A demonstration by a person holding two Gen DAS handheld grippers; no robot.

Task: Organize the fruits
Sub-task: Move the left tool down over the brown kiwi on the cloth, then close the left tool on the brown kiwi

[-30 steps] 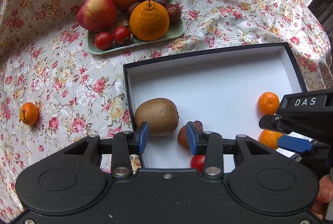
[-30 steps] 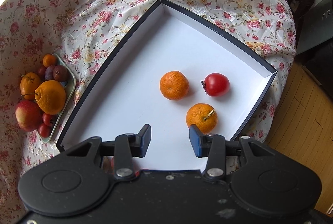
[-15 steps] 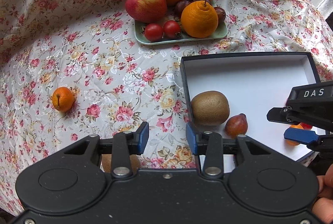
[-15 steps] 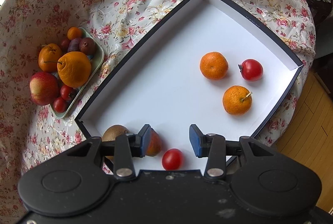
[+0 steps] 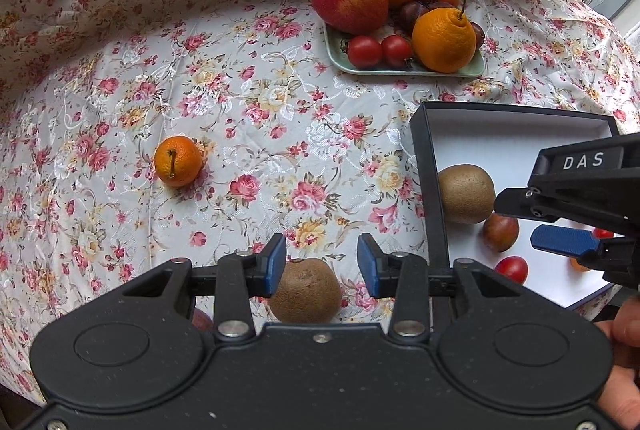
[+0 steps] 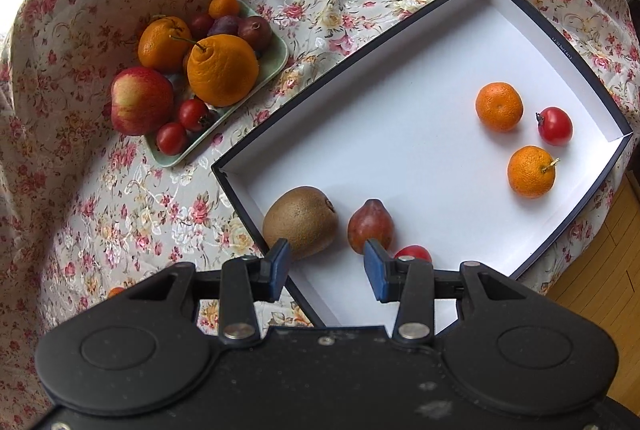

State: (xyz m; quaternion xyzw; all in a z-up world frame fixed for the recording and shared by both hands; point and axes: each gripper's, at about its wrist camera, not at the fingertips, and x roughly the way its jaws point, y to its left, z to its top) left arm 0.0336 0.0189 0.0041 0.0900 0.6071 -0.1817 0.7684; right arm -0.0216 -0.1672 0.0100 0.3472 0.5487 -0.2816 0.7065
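- A round table under a flowered tablecloth (image 5: 280, 102) carries everything; wood floor shows past its right edge.
- A green tray (image 6: 276, 60) near the far edge holds the unsorted pile: apple, large oranges, plums, small tomatoes, crowded together, probably as the supply.
- The white box (image 6: 400, 110) sits at the right edge as the sorting place. Its contents look grouped: a kiwi (image 6: 300, 220) and a reddish pear in the near-left corner, two mandarins and a tomato toward the far-right wall.
- Your left tongs (image 5: 322, 262) are spread wide and grip nothing; a loose kiwi (image 5: 306, 290) lies on the cloth between and just beneath the fingers, likely your next pick, to join its twin.
- Your right tongs (image 6: 326, 266) are equally wide and empty, hovering over the box's near-left corner.
- A loose mandarin (image 5: 178, 160) waits toward the left edge, well apart.
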